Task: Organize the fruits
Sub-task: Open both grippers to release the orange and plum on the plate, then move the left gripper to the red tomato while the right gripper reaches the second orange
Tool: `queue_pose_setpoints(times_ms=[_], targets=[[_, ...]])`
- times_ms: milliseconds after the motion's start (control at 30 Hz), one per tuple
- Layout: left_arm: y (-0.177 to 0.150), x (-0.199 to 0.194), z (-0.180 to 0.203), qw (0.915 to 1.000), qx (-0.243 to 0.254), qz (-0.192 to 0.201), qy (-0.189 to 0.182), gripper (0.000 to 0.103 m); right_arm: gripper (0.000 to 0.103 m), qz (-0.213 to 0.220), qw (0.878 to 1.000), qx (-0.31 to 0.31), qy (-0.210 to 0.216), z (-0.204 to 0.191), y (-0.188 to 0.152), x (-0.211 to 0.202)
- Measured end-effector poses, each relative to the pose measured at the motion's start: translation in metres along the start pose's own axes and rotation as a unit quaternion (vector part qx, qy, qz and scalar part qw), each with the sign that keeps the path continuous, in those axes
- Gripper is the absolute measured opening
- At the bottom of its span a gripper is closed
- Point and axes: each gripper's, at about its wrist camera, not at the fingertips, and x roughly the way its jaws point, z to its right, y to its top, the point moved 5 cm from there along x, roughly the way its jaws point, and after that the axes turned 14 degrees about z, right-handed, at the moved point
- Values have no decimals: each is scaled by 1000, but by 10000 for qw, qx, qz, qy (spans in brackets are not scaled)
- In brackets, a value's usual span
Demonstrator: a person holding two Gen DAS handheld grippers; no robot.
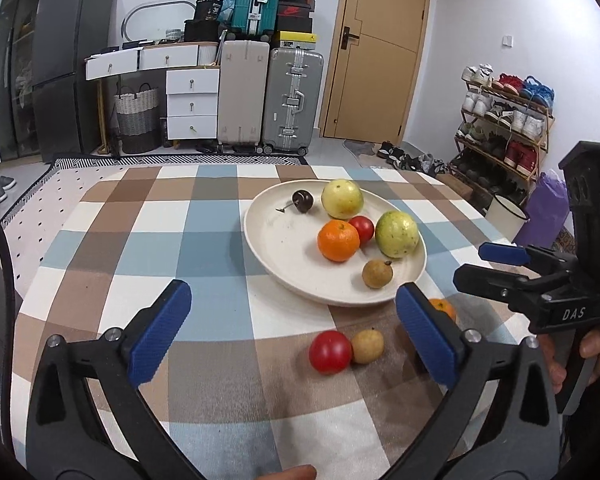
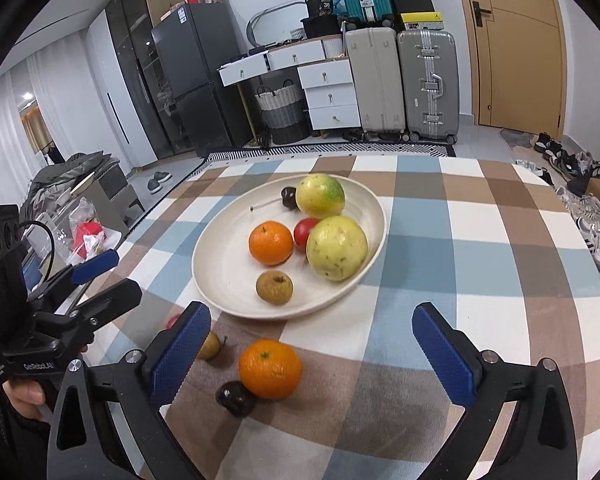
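Note:
A cream plate (image 1: pixel 276 248) (image 2: pixel 220 264) on the checked cloth holds two yellow-green guavas (image 1: pixel 397 234) (image 2: pixel 337 249), an orange (image 1: pixel 338 240) (image 2: pixel 271 242), a red tomato (image 1: pixel 362 228), a brown longan (image 1: pixel 377 274) (image 2: pixel 275 287) and a dark cherry (image 1: pixel 302 201). On the cloth in front lie a red tomato (image 1: pixel 330 351), a longan (image 1: pixel 367 346) (image 2: pixel 209 346), an orange (image 2: pixel 270 369) (image 1: pixel 444 307) and a dark cherry (image 2: pixel 235 398). My left gripper (image 1: pixel 292 336) is open and empty above the tomato and longan. My right gripper (image 2: pixel 312 356) is open and empty above the loose orange.
The table's far edge drops to a floor with suitcases (image 1: pixel 268 100), white drawers (image 1: pixel 192 104) and a shoe rack (image 1: pixel 504 128). The right gripper's body (image 1: pixel 540 280) shows at the right of the left wrist view; the left gripper's body (image 2: pixel 68 292) at the left of the right wrist view.

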Motion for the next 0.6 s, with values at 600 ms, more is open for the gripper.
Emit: queue_pose_setpoints(times_ms=[600], targets=[[-17,6,14,9983,292,-490,-96,102,102,-486,9975,358,358,5,-25,3]])
